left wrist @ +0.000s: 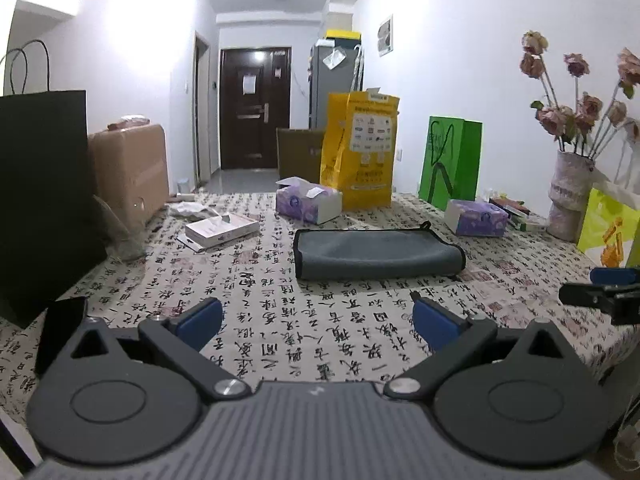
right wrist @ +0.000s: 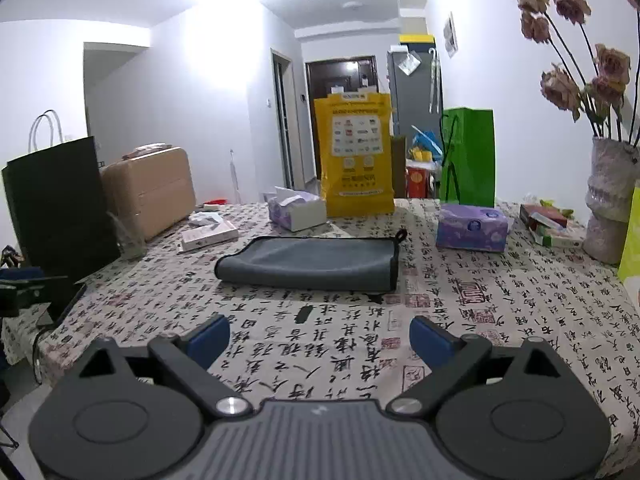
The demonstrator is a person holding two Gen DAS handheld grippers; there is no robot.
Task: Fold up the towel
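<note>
Ahead of both tools, the grey towel (left wrist: pixel 378 254) lies folded on the calligraphy tablecloth (left wrist: pixel 280 320), apart from each. Left gripper (left wrist: pixel 316 322) hovers with fingers spread, holding nothing; right gripper (right wrist: pixel 320 338) likewise spread and empty.

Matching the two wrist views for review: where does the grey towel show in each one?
Left wrist: grey towel lies right of centre, beyond the open left gripper.
Right wrist: grey towel lies at centre, beyond the open right gripper.
Shared landmark: yellow bag standing behind the towel.
</note>
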